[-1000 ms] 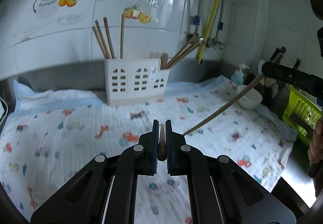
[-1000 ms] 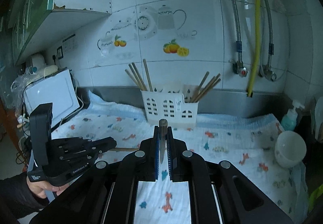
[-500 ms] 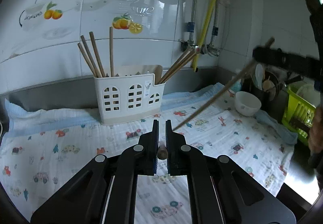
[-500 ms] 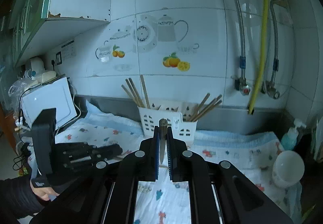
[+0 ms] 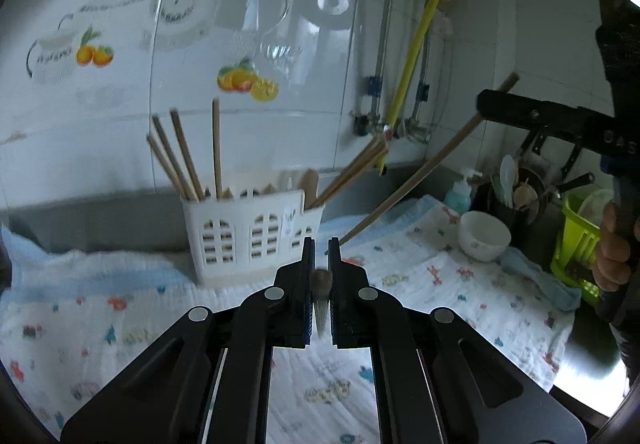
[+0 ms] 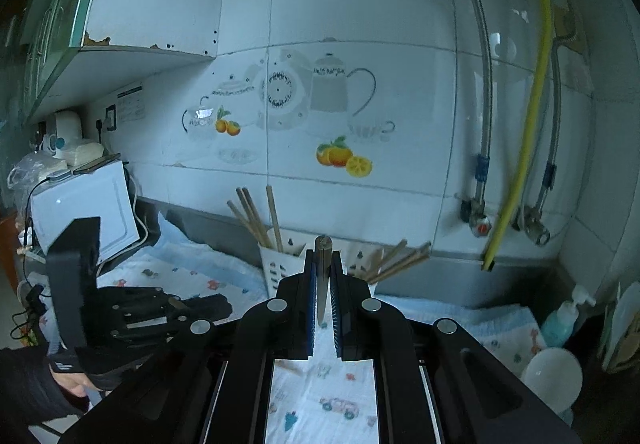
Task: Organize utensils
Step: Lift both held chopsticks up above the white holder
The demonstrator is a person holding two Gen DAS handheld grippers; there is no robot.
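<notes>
My left gripper (image 5: 321,244) is shut on a wooden chopstick (image 5: 321,284), seen end-on between its pads. The white utensil holder (image 5: 252,240) stands just beyond it on the cloth, with chopsticks (image 5: 180,159) leaning in its left end and more (image 5: 352,171) in its right end. My right gripper (image 6: 323,256) is shut on a second chopstick (image 6: 323,244). In the left wrist view that chopstick (image 5: 420,179) slants down from the right gripper (image 5: 552,123) toward the holder's right side. The left gripper (image 6: 160,312) is low on the left in the right wrist view, where the holder (image 6: 280,268) is partly hidden.
A patterned cloth (image 5: 460,284) covers the counter. A white bowl (image 5: 484,236), a soap bottle (image 5: 460,191) and a green rack (image 5: 580,240) are on the right. A white appliance (image 6: 84,203) stands at the left. Pipes and a yellow hose (image 6: 528,131) run down the tiled wall.
Both grippers have risen with their chopsticks still held. The holder looks nearer in the left wrist view, and the right gripper's chopstick has lifted off the cloth and points at the holder's right side.
</notes>
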